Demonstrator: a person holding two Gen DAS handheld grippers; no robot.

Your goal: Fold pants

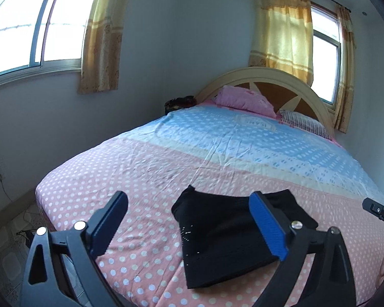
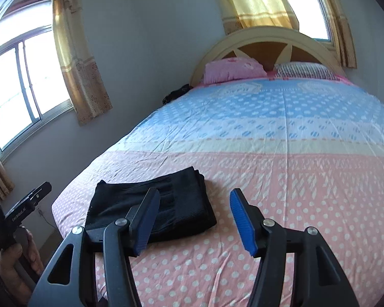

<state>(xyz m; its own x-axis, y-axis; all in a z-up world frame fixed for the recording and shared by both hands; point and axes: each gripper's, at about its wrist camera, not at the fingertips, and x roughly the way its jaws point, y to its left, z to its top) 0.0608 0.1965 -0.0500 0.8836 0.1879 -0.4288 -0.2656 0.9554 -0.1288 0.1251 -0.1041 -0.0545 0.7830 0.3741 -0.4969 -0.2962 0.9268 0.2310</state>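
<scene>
Both claws are hanging above the foot of the bed, each with its two fingers spread apart and gripping nothing. Left claw (image 1: 189, 226) is hovering over the pants (image 1: 233, 240), its blue-padded finger crossing in front of the dark cloth, though I cannot tell whether it is touching. Right claw (image 2: 194, 223) is sitting just to the right of the pants (image 2: 153, 204), over bare sheet.

Those pants are lying as a compact black packet, several layers stacked, on the pink dotted part of the bed (image 2: 307, 192), near its foot and toward its left edge. Judging by the squared shape and the stacked edges showing at the far end, the folding is looking finished or nearly so, which would explain why neither claw is pinching cloth: they are likely being held clear so the packet is not disturbed.

Farther up the bed the sheet is turning blue. Beyond that, a pink pillow (image 2: 233, 70) and a striped pillow (image 2: 304, 70) are leaning at the headboard (image 2: 268, 38), well apart from the pants. Curtains (image 2: 76, 64) are hanging on the wall left of the bed.
</scene>
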